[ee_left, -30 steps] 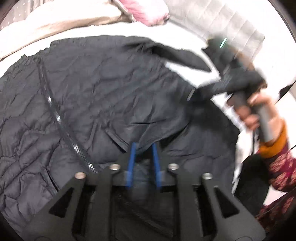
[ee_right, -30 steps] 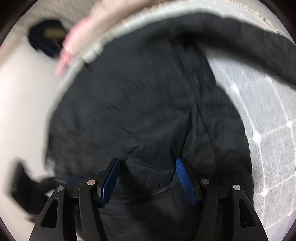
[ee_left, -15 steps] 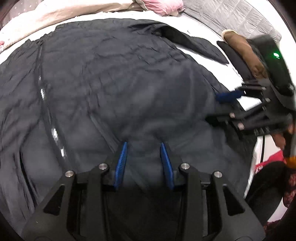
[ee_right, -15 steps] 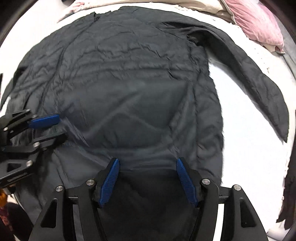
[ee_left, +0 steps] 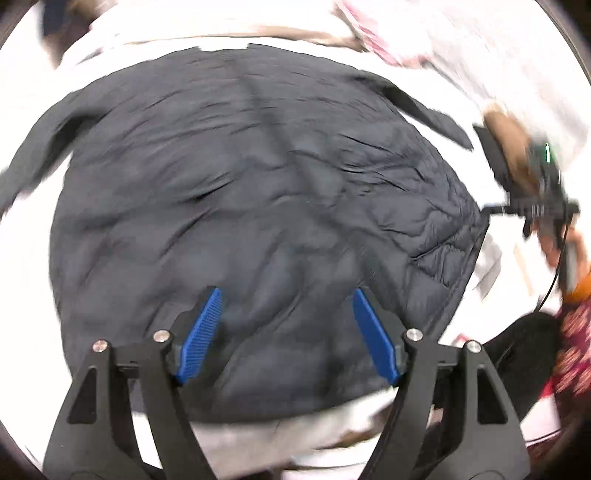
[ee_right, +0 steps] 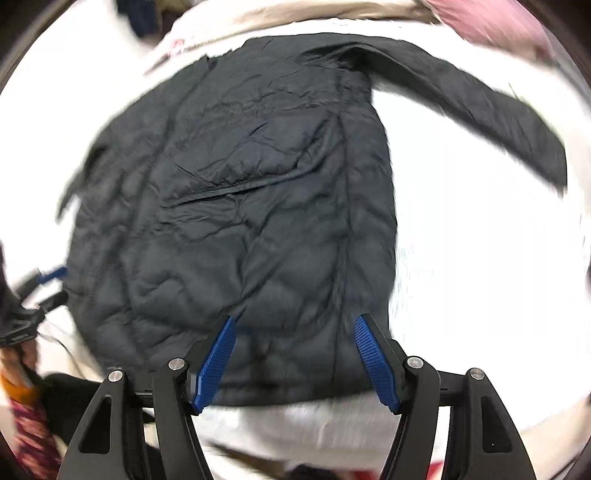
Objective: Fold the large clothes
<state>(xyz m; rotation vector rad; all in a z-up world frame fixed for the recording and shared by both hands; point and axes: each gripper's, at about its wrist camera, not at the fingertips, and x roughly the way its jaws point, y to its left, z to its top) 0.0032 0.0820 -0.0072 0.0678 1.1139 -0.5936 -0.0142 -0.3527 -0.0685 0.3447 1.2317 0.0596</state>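
Lying flat on the white bed sheet (ee_right: 480, 240): black quilted puffer jacket (ee_right: 258, 206), front up, hem end nearest both cameras, collar end far.

Left gripper (ee_left: 288, 325): jaws spread wide and opening at this moment. Blue pads (ee_left: 201, 336) hang over the jacket's lower body; nothing pinched between them, no pad pressing fabric that I can see. In left wrist view the jacket (ee_left: 240, 206) fills the frame centre; its hem runs just behind the pads, and its zip-edge side runs down to the right of the right pad.

Right gripper (ee_right: 293, 354): jaws spread, nothing gripped. Pads sit above the jacket's hem region, hem edge just behind them; jacket's side seam runs up from near the right pad. No contact visible.

Relative to the jacket:
- One sleeve (ee_right: 480, 110) splayed out from the far shoulder, toward right in right wrist view, lying on the sheet apart from the body.
- Other sleeve (ee_left: 33, 155) out to the left in left wrist view, blurred.
- Pink pillow (ee_right: 491, 22) beyond the collar end, with beige bedding (ee_right: 295, 18) beside it.
- Right gripper also shows in left wrist view (ee_left: 535, 210), off the jacket's right edge, held in a person's hand (ee_left: 561, 247); patterned sleeve (ee_left: 576, 332) below it.
- Left gripper shows in right wrist view (ee_right: 40, 291), off the jacket's left edge.

Both views motion-blurred.
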